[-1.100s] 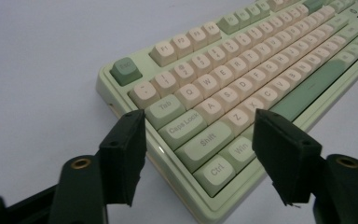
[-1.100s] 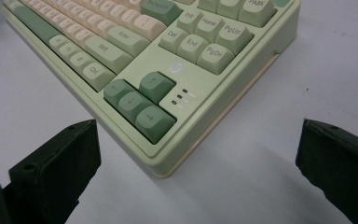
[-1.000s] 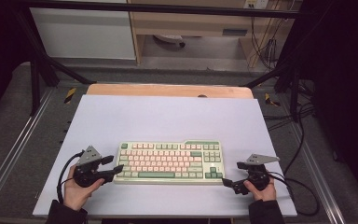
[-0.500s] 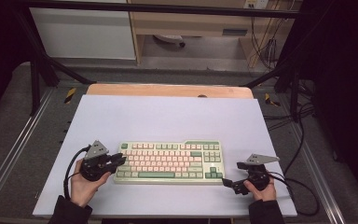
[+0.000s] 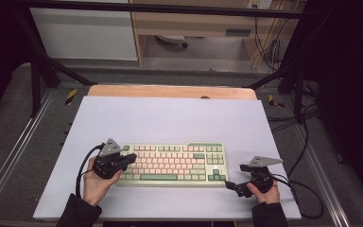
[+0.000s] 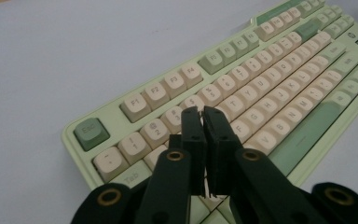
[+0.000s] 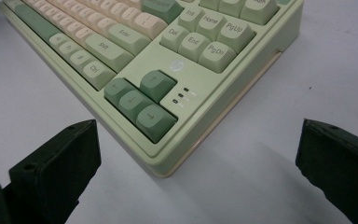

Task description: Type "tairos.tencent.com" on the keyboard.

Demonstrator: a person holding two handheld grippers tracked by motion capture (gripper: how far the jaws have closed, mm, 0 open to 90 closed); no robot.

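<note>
We see a pale green rectangular keyboard with cream and darker green keycaps [image 5: 172, 163] lying flat on the near half of a white tabletop sheet [image 5: 170, 118], its long side running across in front of us. The left gripper [image 5: 128, 158] sits over the keyboard's left end, above the upper-left letter keys; in the left gripper view [image 6: 204, 128] its black jaws have just been closing and now stand pressed together with nothing between them, hovering over the number and letter rows. The right gripper [image 5: 229, 185] rests just beside the keyboard's near right corner; in the right gripper view its jaws stand wide apart, flanking that corner and the dark green arrow keys [image 7: 140, 102] without touching them.
</note>
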